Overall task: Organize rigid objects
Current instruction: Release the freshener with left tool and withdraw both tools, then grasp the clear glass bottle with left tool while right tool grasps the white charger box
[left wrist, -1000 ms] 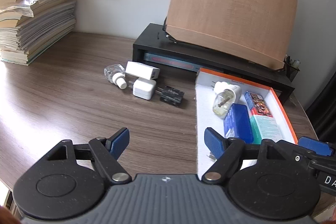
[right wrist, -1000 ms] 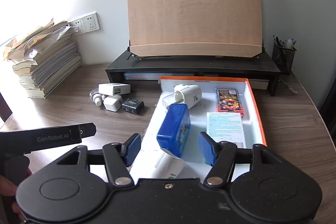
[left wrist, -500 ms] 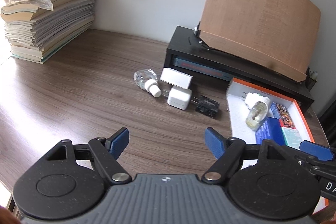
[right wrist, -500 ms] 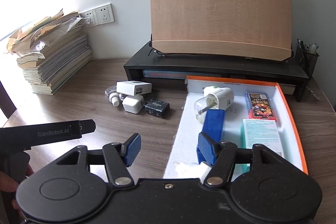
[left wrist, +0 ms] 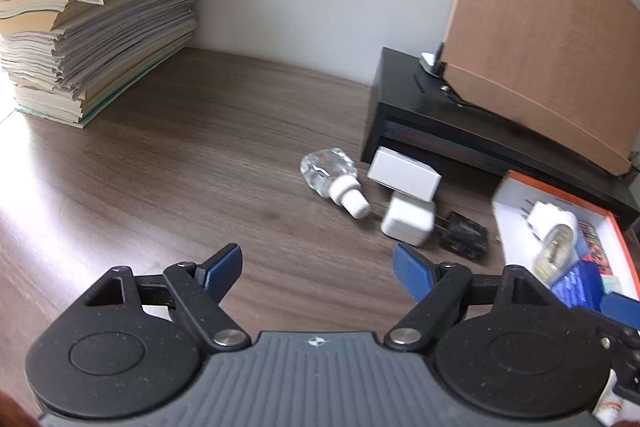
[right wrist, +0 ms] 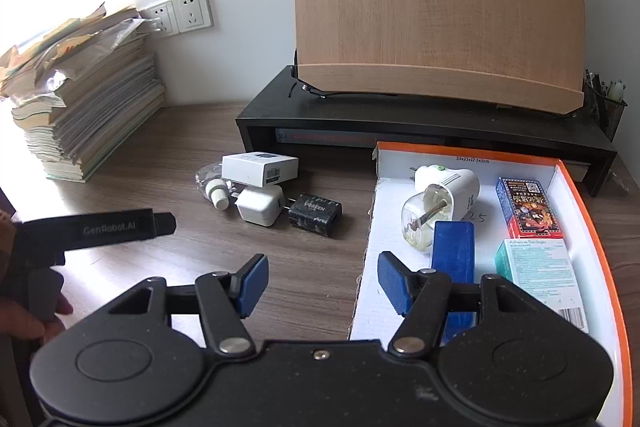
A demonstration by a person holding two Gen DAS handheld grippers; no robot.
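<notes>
Both grippers hang over the table with nothing in them.

The left gripper [left wrist: 318, 265] and right gripper [right wrist: 320, 281] both have their blue fingers [right wrist: 252, 283] spread apart. Just beyond, loose on the table [left wrist: 180, 167], lie a black adapter [right wrist: 316, 214], a white charger [right wrist: 260, 205], a small clear bottle [left wrist: 332, 177] and a white box [right wrist: 260, 167], bunched together. To their right the orange-rimmed box [right wrist: 592, 227] holds a blue case [right wrist: 454, 255], a plug-in vaporizer [right wrist: 444, 199] and two cartons.

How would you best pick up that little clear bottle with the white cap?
Probably from above, pinching the bottle's clear body across its width. It lies on its side, cap toward the white plug, which crowds that end; the left gripper hangs open nearby.
</notes>
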